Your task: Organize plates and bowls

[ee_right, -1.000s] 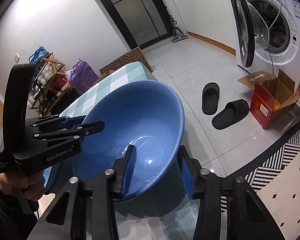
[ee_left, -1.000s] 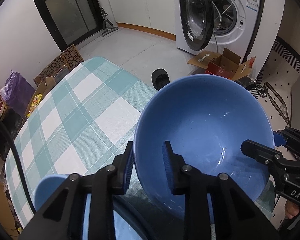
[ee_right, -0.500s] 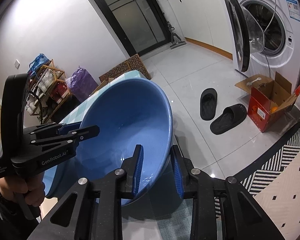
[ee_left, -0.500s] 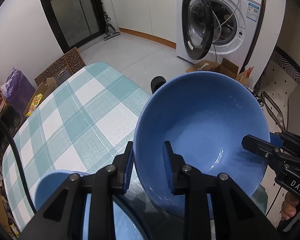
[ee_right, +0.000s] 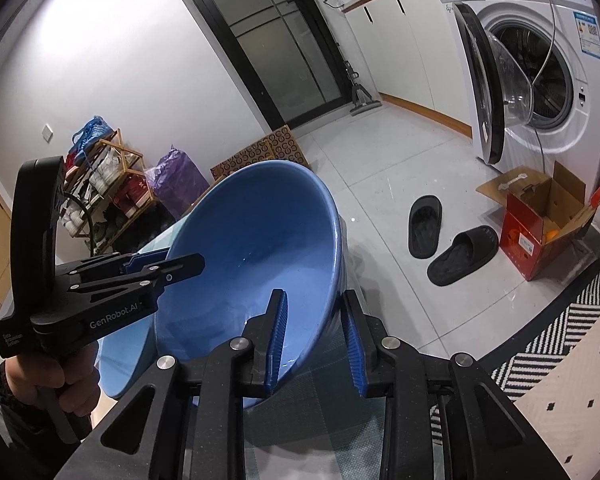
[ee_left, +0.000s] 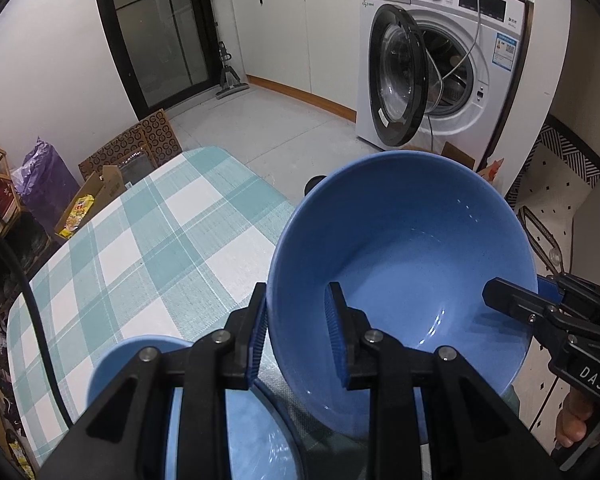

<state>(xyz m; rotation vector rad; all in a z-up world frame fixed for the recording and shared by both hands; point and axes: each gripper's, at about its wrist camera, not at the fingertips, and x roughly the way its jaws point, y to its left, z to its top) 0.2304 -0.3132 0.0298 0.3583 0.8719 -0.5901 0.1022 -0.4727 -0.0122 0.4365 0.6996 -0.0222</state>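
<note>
A large blue bowl [ee_left: 412,264] is held in the air above the checked table [ee_left: 148,240], tilted. My left gripper [ee_left: 298,340] is shut on its near rim, one finger inside and one outside. My right gripper [ee_right: 314,340] is shut on the opposite rim of the same bowl [ee_right: 252,248]. The right gripper also shows in the left wrist view [ee_left: 540,308], and the left gripper in the right wrist view [ee_right: 160,268]. A second blue bowl [ee_left: 140,360] and a blue plate [ee_left: 236,432] sit below on the table, partly hidden by my fingers.
An open washing machine [ee_left: 440,68] stands at the back. Two black slippers [ee_right: 444,240] and an open red cardboard box [ee_right: 540,220] lie on the floor right of the table. A shoe rack [ee_right: 104,184] and purple bag [ee_right: 176,176] stand at the left.
The bowl has risen and tilted further. My right gripper closed onto its rim. Both grippers lifted with it, away from the table.
</note>
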